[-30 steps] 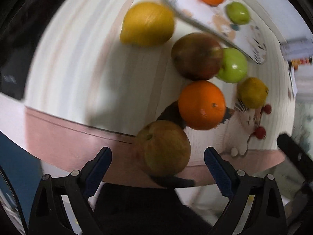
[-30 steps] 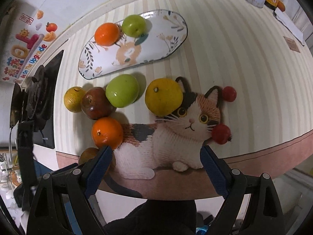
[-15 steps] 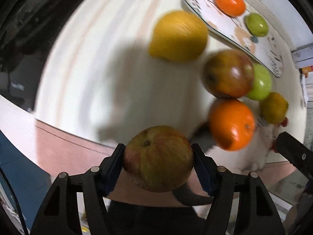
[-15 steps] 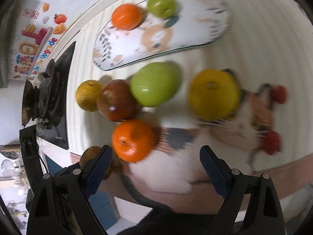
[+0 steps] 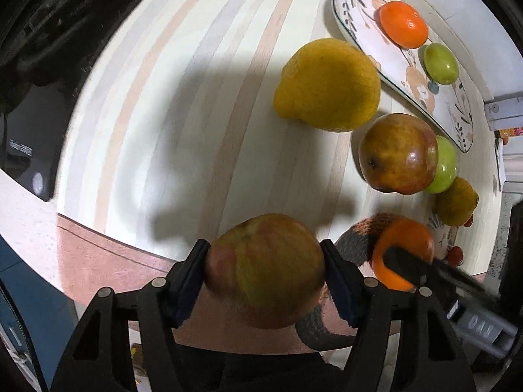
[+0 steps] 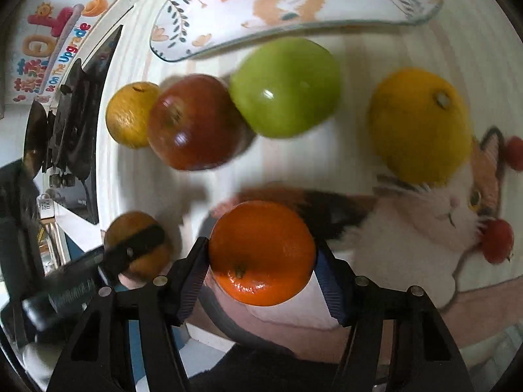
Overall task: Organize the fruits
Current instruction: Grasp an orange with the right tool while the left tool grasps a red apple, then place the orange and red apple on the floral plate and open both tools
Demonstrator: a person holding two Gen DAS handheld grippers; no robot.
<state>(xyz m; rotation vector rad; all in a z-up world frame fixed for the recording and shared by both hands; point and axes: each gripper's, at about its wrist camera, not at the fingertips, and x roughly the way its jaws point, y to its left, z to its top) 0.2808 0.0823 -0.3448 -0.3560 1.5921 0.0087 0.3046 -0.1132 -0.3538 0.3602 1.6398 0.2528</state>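
Observation:
In the left wrist view my left gripper (image 5: 264, 251) has a red-yellow apple (image 5: 264, 271) between its pads, which press its sides; the jaws are easing open slightly. My right gripper (image 6: 261, 247) is closing on an orange (image 6: 261, 251), and both pads touch it. Beyond lie a red-brown apple (image 6: 193, 124), a green apple (image 6: 284, 86), a large yellow citrus (image 6: 421, 124) and a smaller yellow one (image 6: 129, 117). The patterned oval plate (image 5: 457, 121) at the back carries an orange (image 5: 403, 24) and a small green fruit (image 5: 441, 63).
The fruits lie on a striped mat (image 5: 183, 104) printed with a cat (image 6: 425, 222), its pink border at the near edge. Two small red balls (image 6: 497, 241) sit by the cat's head. A black stove (image 6: 65, 114) stands to the left of the mat.
My left gripper closed on the apple that lay between its open jaws. My right gripper came down over the loose orange and closed around it.

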